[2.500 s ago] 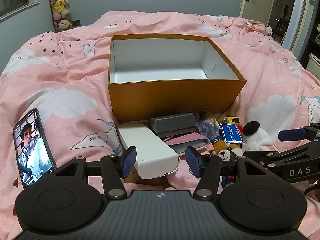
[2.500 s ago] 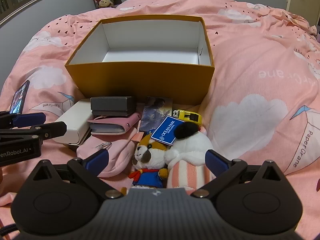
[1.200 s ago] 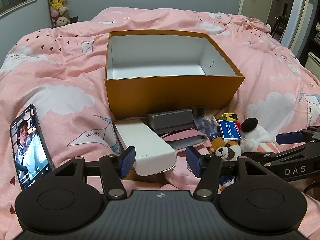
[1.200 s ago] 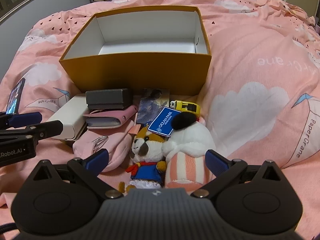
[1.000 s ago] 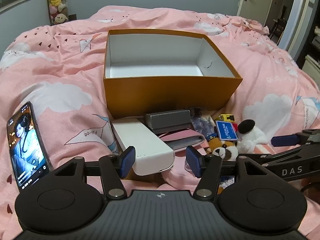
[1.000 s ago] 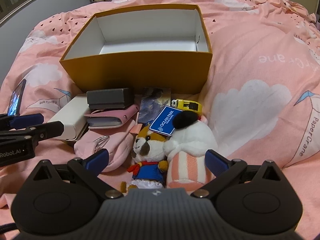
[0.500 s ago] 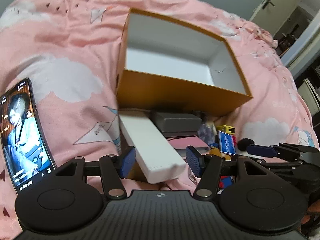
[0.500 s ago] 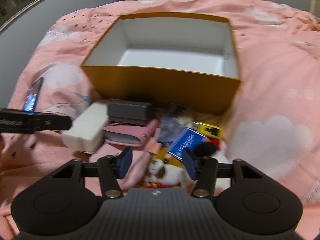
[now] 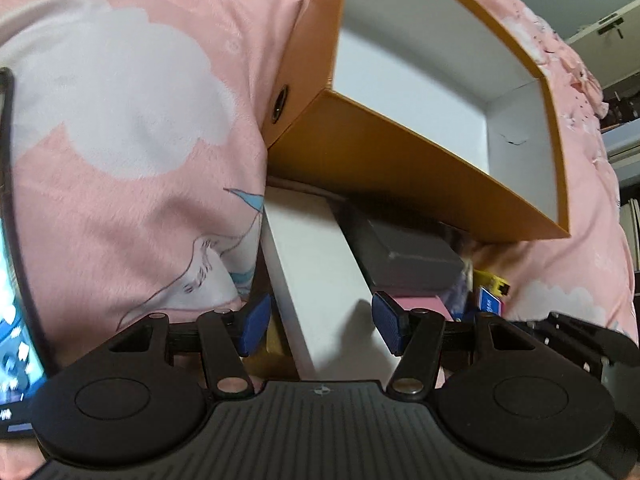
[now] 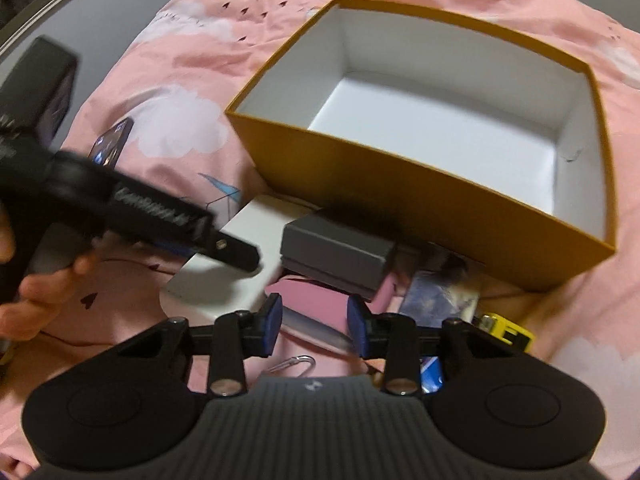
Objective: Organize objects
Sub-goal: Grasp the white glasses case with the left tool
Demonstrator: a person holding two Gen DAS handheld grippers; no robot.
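An open orange box (image 9: 400, 148) with a white inside stands on the pink bed; it also shows in the right wrist view (image 10: 440, 196). In front of it lie a long white box (image 9: 320, 280), a grey box (image 9: 404, 256) and a pink wallet (image 10: 312, 304). My left gripper (image 9: 320, 322) is open, its pads on either side of the white box's near end. My right gripper (image 10: 314, 330) is open, low over the pink wallet, just in front of the grey box (image 10: 336, 248). The left gripper's finger (image 10: 224, 246) shows over the white box (image 10: 236, 264).
A lit phone (image 9: 16, 280) lies on the bedding at the left. A yellow tape measure (image 10: 508, 330), a blue tag (image 9: 490, 300), a photo card (image 10: 440, 296) and a metal clip (image 10: 296, 364) lie near the pile. Pink duvet (image 9: 120, 120) surrounds all.
Both grippers dropped and moved forward. The left one now straddles the white box. The right one narrowed its opening and came in over the pink wallet; the plush toys left its view.
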